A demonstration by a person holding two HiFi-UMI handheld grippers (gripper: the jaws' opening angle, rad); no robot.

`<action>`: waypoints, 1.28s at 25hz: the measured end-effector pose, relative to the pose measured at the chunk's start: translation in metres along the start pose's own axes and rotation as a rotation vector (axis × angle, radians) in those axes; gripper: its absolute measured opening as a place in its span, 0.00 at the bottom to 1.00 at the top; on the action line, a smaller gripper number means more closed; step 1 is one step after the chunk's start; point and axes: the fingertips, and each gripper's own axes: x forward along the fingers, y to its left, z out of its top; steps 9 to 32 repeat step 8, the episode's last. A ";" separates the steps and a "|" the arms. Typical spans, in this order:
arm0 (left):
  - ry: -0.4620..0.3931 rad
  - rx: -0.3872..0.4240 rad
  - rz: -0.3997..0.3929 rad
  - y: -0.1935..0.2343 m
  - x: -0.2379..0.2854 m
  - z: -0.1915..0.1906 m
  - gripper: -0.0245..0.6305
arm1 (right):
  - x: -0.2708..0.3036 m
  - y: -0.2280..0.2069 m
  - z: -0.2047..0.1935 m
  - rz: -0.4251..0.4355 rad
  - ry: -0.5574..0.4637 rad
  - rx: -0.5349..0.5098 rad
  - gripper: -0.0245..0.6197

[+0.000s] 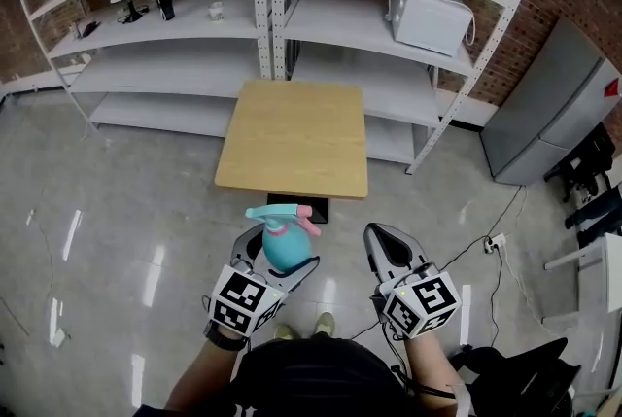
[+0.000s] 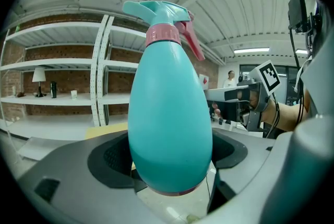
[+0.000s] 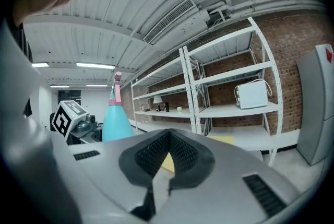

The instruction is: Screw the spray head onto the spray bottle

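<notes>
Head view, left to right: the left gripper point(image 1: 277, 269) is clamped on the lower body of the spray bottle point(image 1: 288, 248). The bottle is held upright in the air near the person, well short of the far table point(image 1: 292, 138). The spray head point(image 2: 156, 11) sits on the neck; whether its pink collar point(image 2: 163, 35) is threaded fully home cannot be told. The right gripper point(image 1: 381, 240), beside the bottle and apart from it, has its jaws together on nothing.

For any final tightening:
- Open the right gripper onto the collar, not the thin pink trigger point(image 2: 192, 40).
- Turn about the bottle's axis while the left grip resists.

Materials:
- Bottle body: smooth, glossy teal plastic, egg-shaped and probably slippery.
- Collar: a short round band.
- Gripper pads point(image 3: 148, 157): dark and finely textured.
</notes>
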 end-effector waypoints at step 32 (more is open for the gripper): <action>0.010 -0.004 0.007 0.002 0.003 -0.004 0.66 | 0.007 0.001 -0.001 0.022 0.005 -0.012 0.04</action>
